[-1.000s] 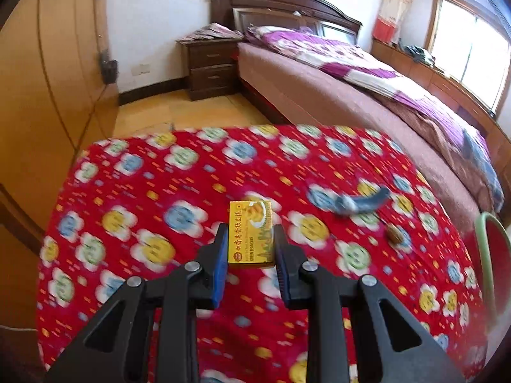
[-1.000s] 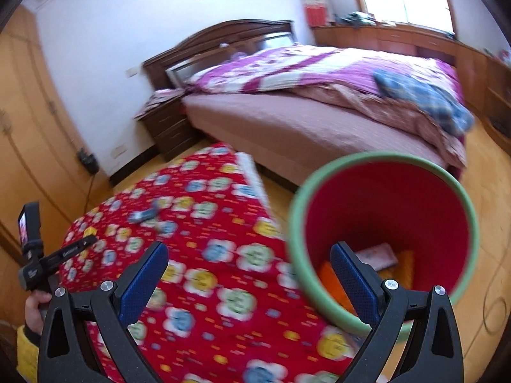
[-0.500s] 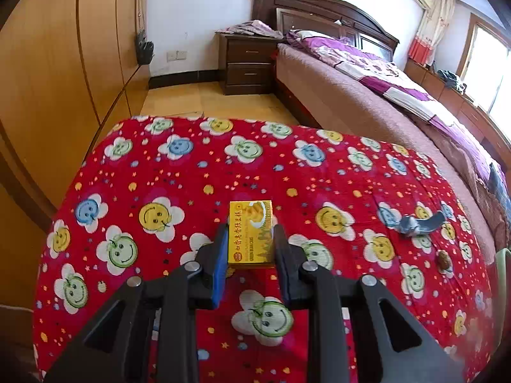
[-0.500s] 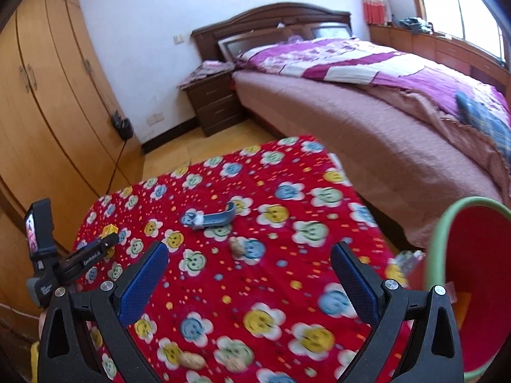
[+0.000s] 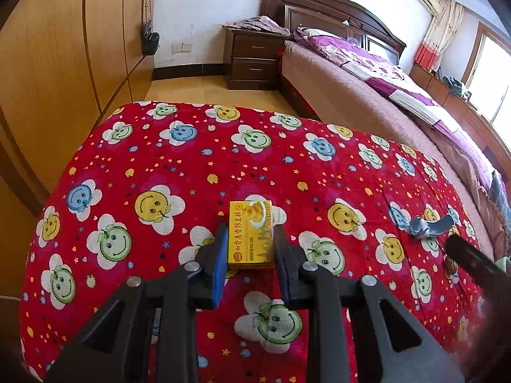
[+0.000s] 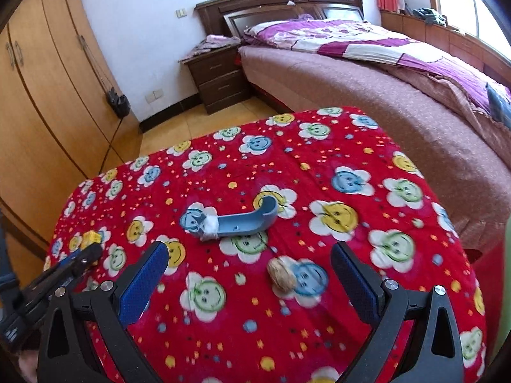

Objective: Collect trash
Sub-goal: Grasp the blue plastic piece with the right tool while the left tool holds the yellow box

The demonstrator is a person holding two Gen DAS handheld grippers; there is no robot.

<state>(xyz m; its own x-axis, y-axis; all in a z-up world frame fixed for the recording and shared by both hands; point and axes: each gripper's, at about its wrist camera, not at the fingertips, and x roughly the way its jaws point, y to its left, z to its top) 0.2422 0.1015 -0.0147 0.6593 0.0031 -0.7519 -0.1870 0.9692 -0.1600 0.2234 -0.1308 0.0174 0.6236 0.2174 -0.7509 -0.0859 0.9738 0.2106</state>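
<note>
A yellow snack box [image 5: 250, 220] is clamped between the blue pads of my left gripper [image 5: 250, 228], just above the red flowered tablecloth [image 5: 191, 166]. From the right wrist view the same box [image 6: 91, 237] and left gripper [image 6: 80, 260] show at the far left. My right gripper [image 6: 249, 250] hangs open over the table with nothing between its fingers. Just beyond it lie a blue-grey plastic piece [image 6: 239, 220] wrapped in tape and a brown walnut-like scrap [image 6: 281, 276]. Both also appear in the left wrist view, plastic piece [image 5: 428, 225] and scrap [image 5: 450, 266], near a dark finger of the right gripper [image 5: 469, 260].
The green rim of a red bin [image 6: 506, 303] shows at the right edge, beside the table. A bed [image 6: 399, 95] runs along the right, a dark nightstand [image 6: 220, 79] stands behind the table, and wooden wardrobe doors [image 6: 48, 95] line the left.
My right gripper has swung left from above the red bin to over the table, still open. My left gripper shifted a little and sank, keeping hold of the yellow box.
</note>
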